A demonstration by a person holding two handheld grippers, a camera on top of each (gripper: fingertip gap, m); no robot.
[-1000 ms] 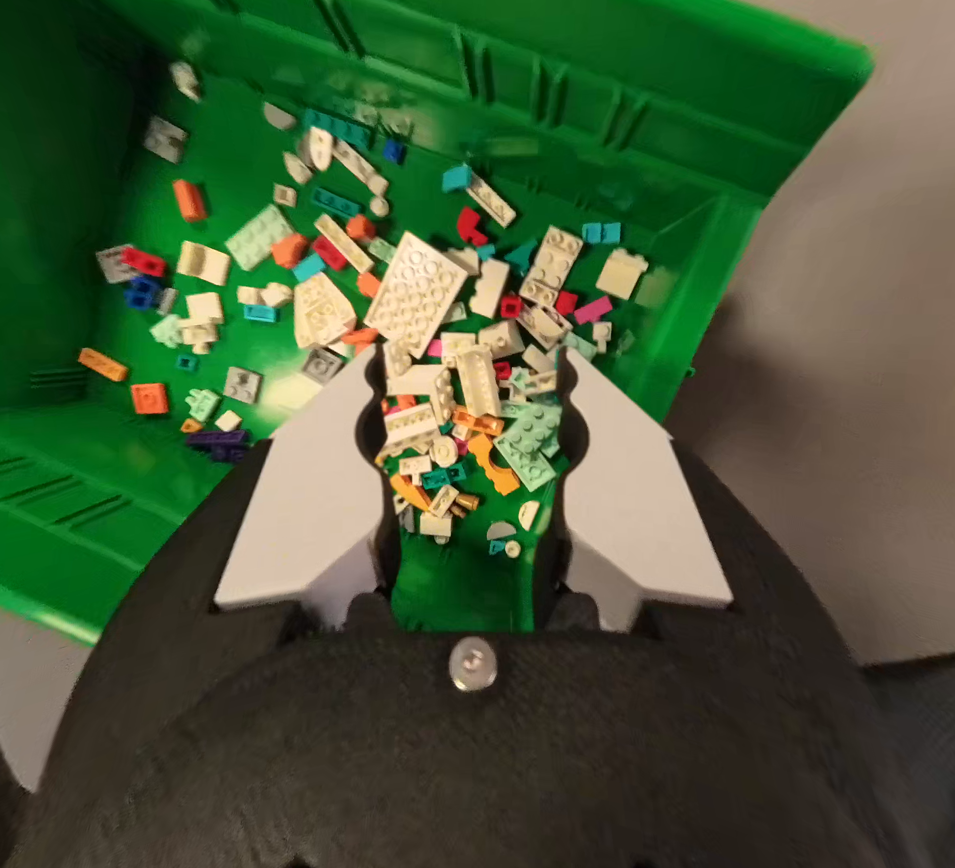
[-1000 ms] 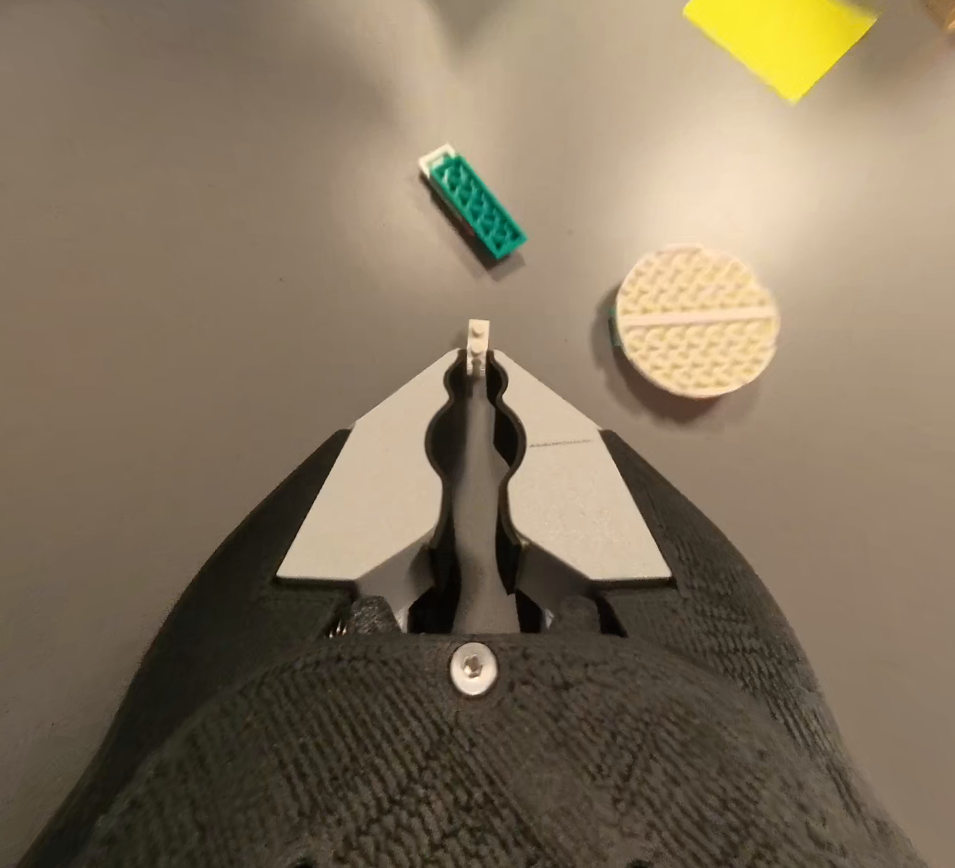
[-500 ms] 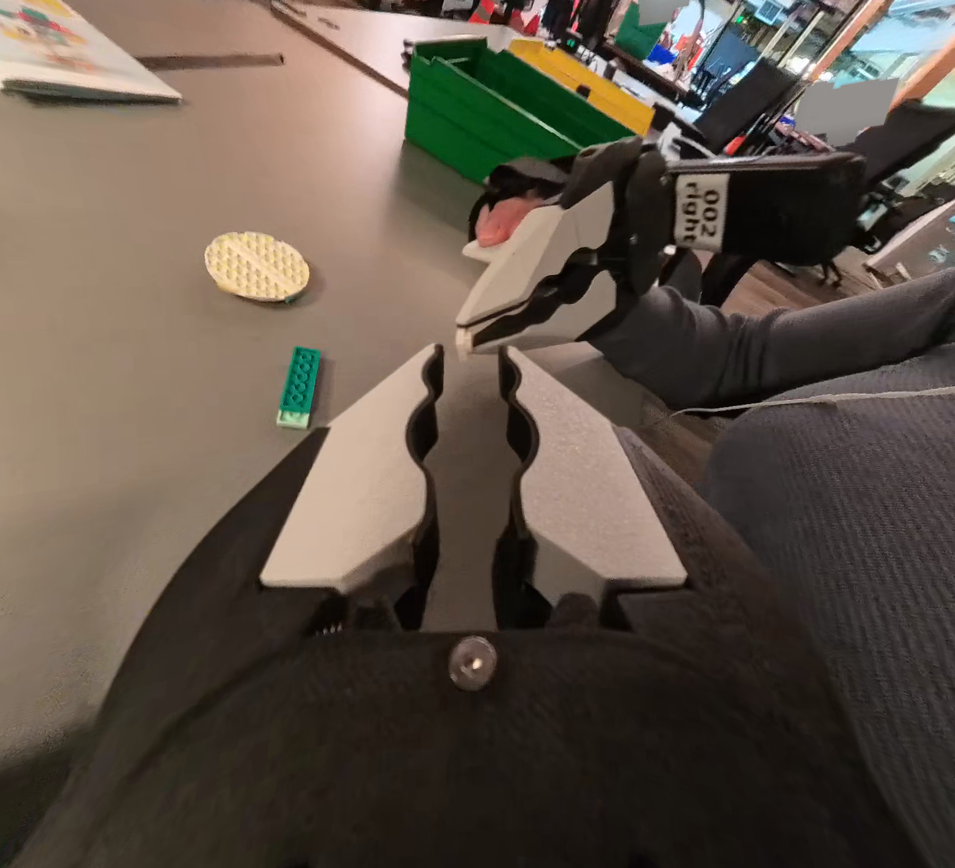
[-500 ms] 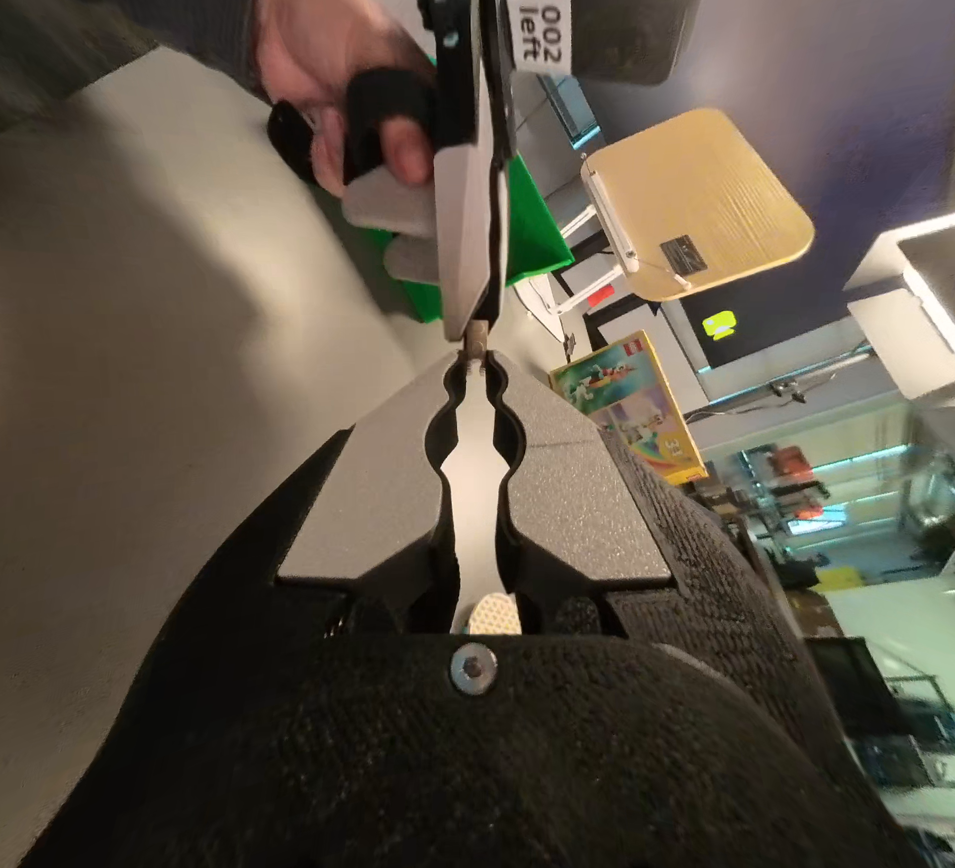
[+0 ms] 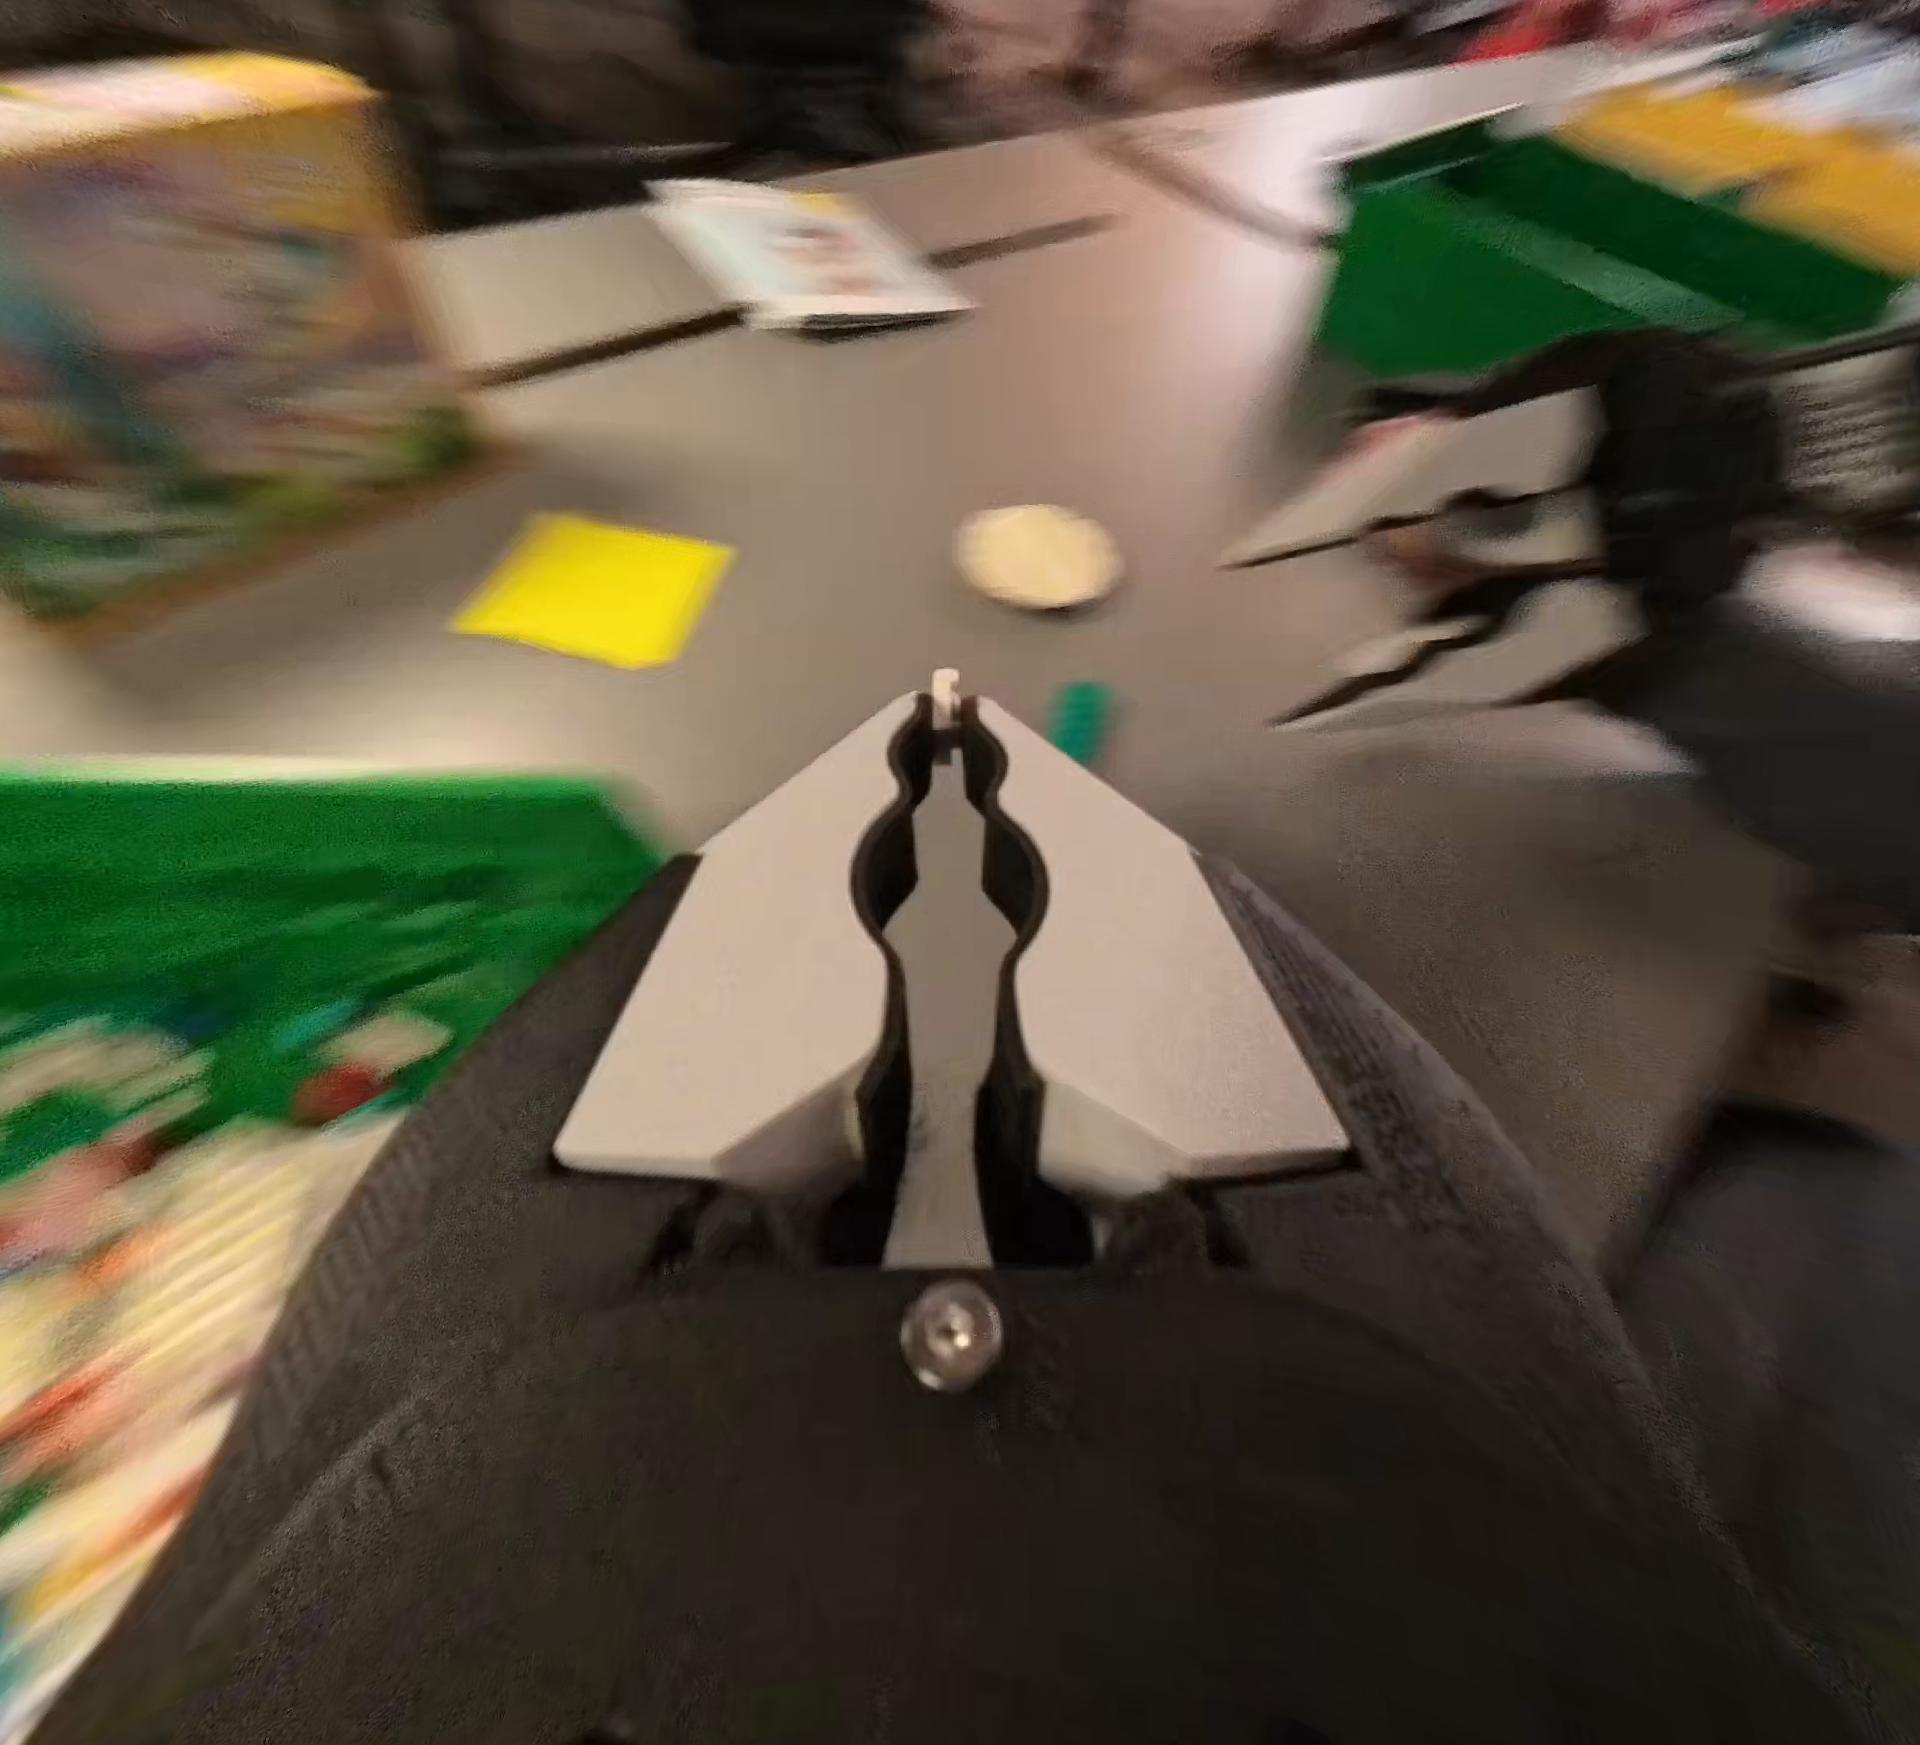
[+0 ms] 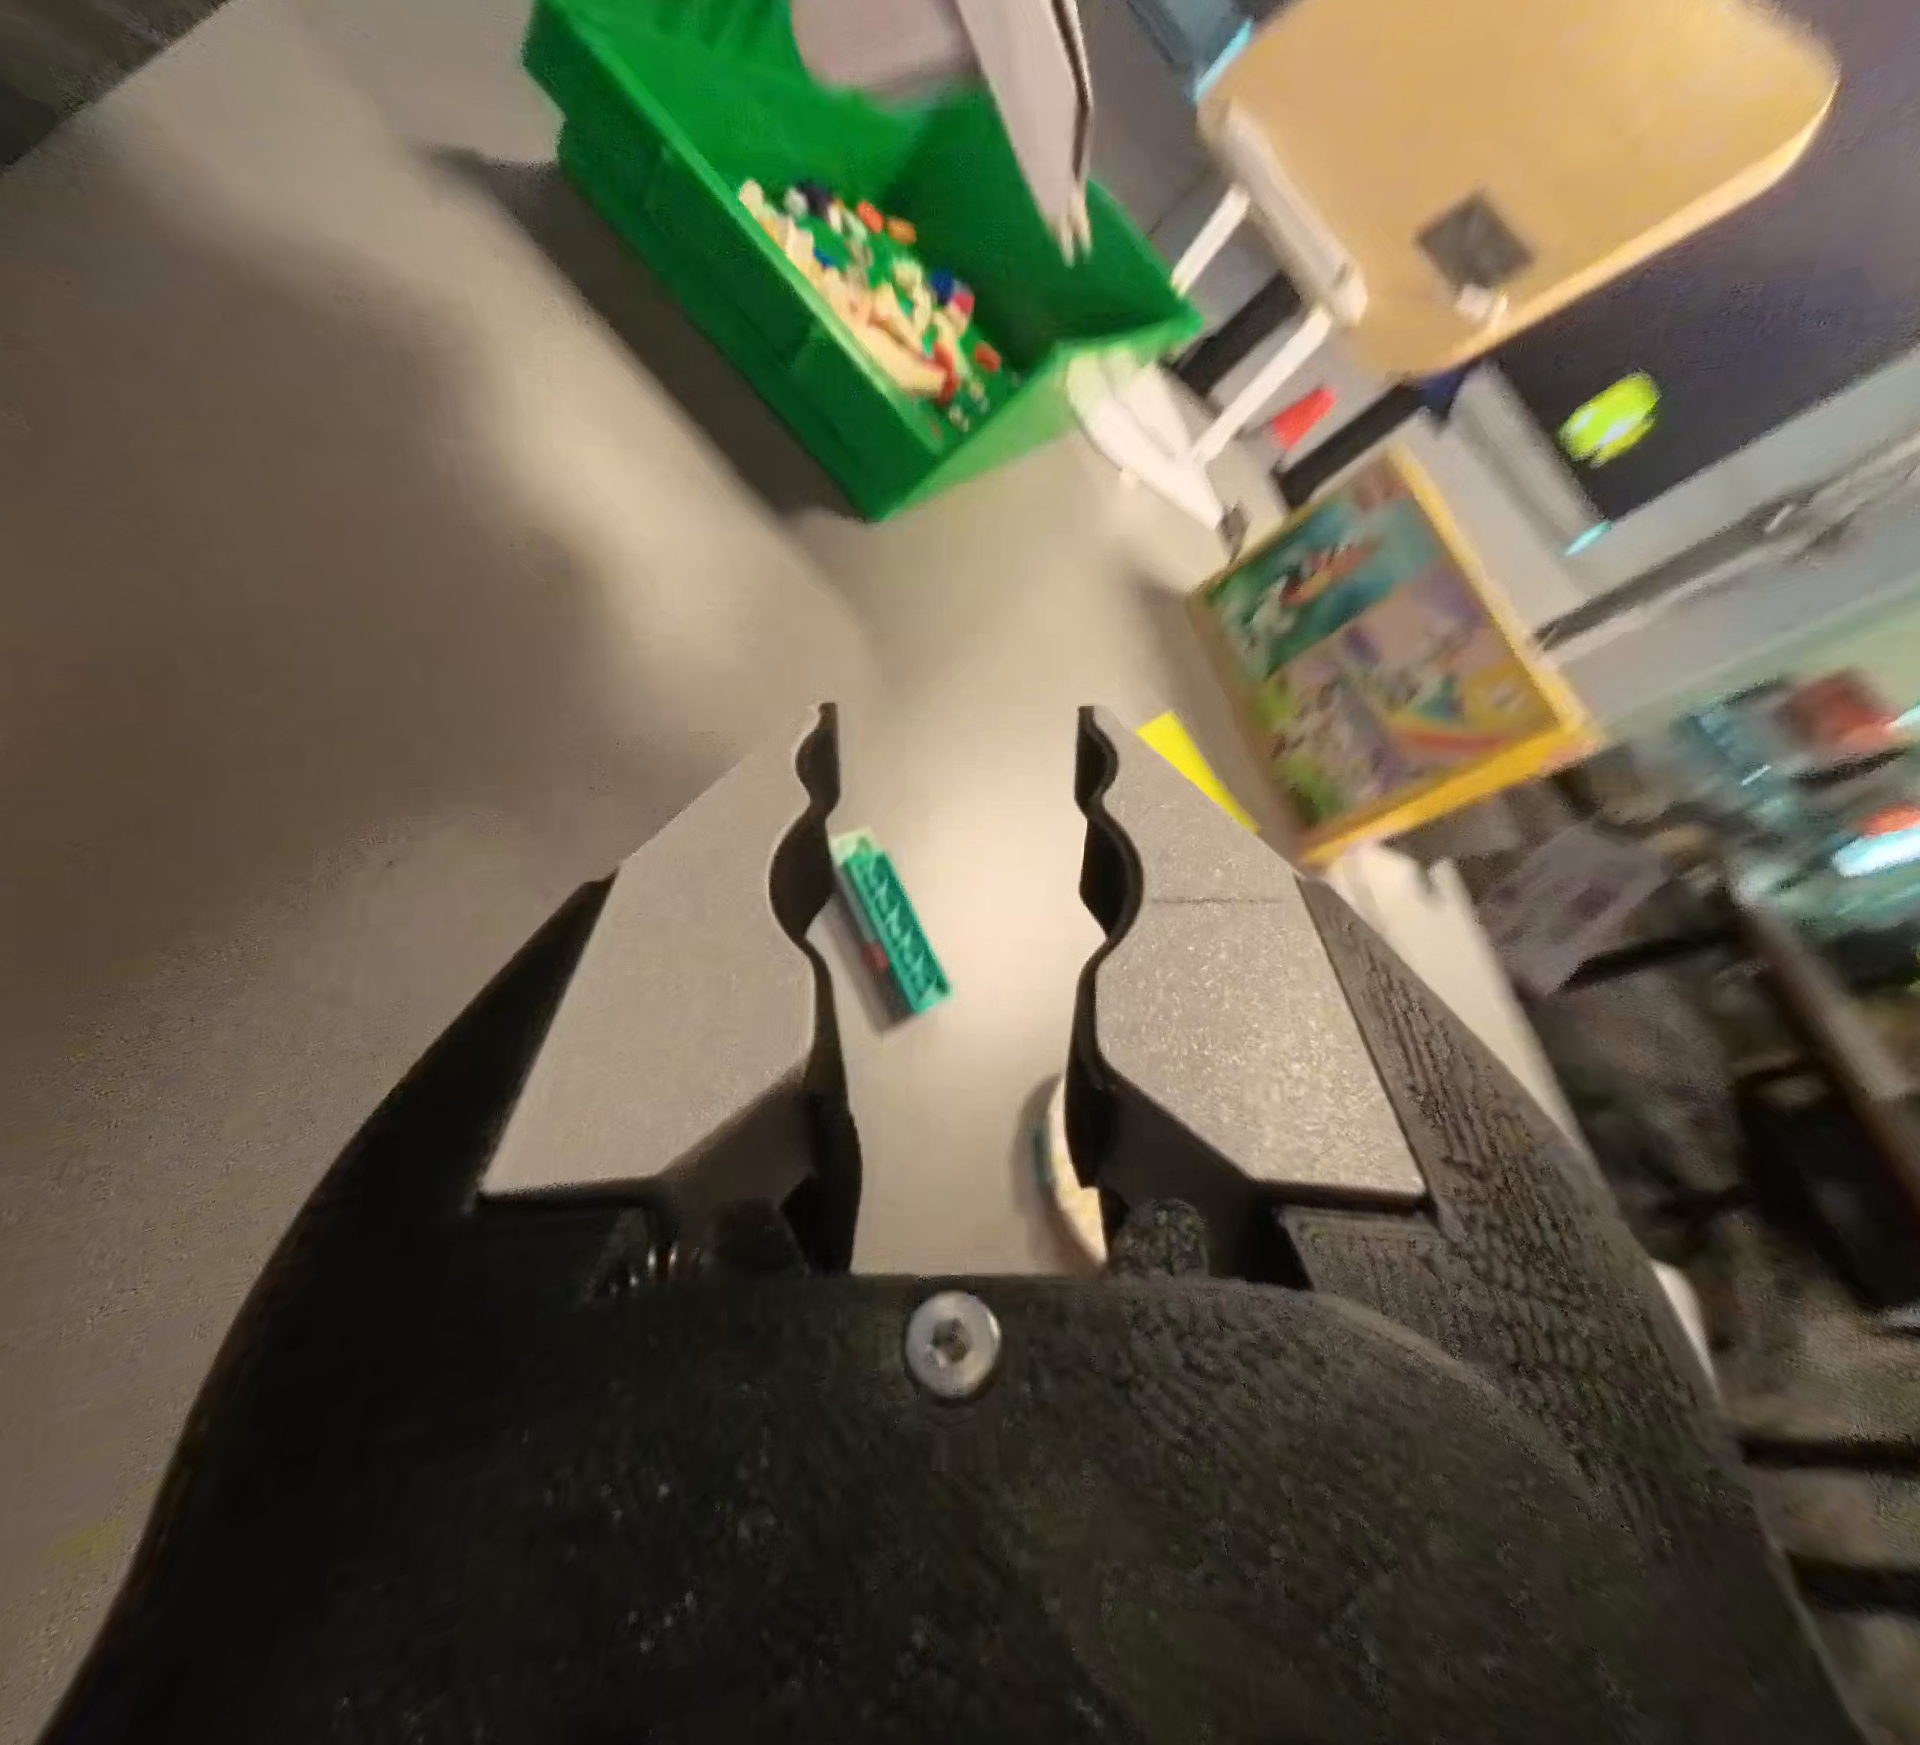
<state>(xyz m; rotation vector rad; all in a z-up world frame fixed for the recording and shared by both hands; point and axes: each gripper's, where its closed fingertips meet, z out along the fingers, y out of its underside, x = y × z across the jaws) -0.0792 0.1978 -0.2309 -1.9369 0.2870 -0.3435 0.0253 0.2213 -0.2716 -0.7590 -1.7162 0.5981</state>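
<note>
A small white piece (image 5: 943,694) is pinched at the tips of the left gripper (image 5: 943,716), held above the grey counter (image 5: 935,438). The right gripper (image 6: 951,734) has its fingers spread and empty, above a teal brick (image 6: 891,935) lying on the counter. A round cream plate (image 5: 1039,555), yellow note (image 5: 597,587) and green bin (image 6: 831,324) of bricks lie around.

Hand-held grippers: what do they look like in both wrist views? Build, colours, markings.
Both match. The left hand-held gripper and the right hand-held gripper each have two flat pale grey fingers tapering to a point, with black wavy, scalloped inner edges. Each sits in a black, rough-textured housing with one silver screw at its centre. No cables visible. Any markings are too blurred to make out.
</note>
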